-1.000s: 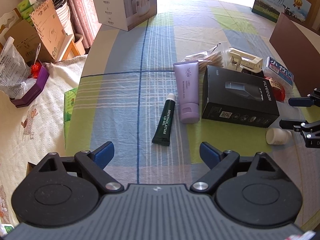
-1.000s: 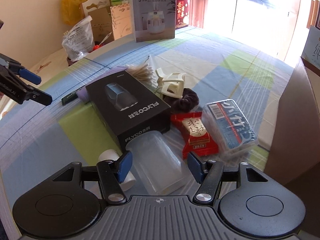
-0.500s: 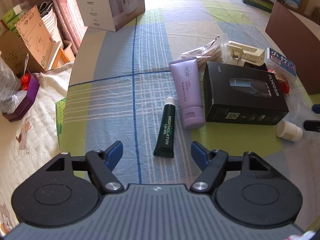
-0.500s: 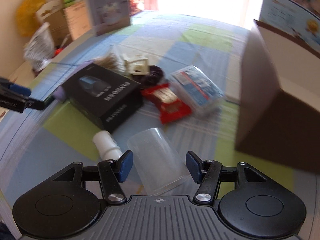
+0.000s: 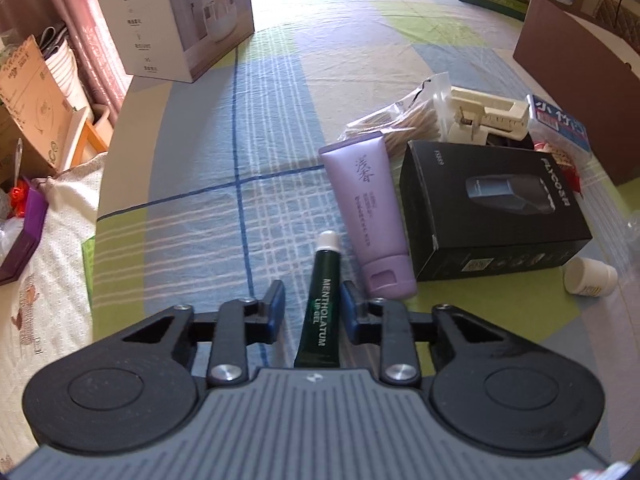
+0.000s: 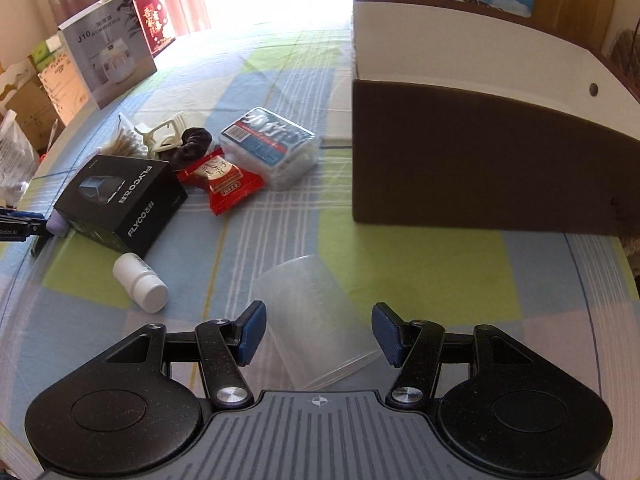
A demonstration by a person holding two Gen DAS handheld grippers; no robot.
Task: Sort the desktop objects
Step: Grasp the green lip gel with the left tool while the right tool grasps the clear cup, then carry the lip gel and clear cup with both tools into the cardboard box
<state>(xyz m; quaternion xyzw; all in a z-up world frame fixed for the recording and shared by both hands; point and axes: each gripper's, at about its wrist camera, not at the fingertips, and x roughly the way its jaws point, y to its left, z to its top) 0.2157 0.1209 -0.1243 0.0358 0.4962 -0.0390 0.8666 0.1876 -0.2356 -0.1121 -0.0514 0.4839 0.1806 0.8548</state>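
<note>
Step in hand, as I judge it: two pick-ups at once, w/ the big brown cardboard box (image 6: 480, 168) the likely drop spot.

Left tongs (image 5: 312, 306): narrowed around the dark green lip-gel tube w/ white cap (image 5: 322, 312) but not yet biting; a small gap shows on each side of it, esp. the left pad. Tube lies flat on the plaid-covered surface (image 5: 272, 128), long axis running straight out from the tongs, cap at the far end, crimped tail back under the tongs' body. Just right of it, the lilac squeeze tube (image 5: 368, 208) lies cap toward the tongs, then the black shaver box (image 5: 488, 208).

Next move here: finish the pinch, lift straight up so the lilac tube isn't dragged.

Right tongs (image 6: 318, 330): spread wide, either side of the clear plastic cup (image 6: 316, 320), which lies on its side, not gripped. Its axis runs fwd and slightly left; which end is the mouth I can't tell. Brown box sits ahead-right, a white pill bottle (image 6: 140, 282) to the left.

Next: squeeze gently, thin wall will prob. flex.
</note>
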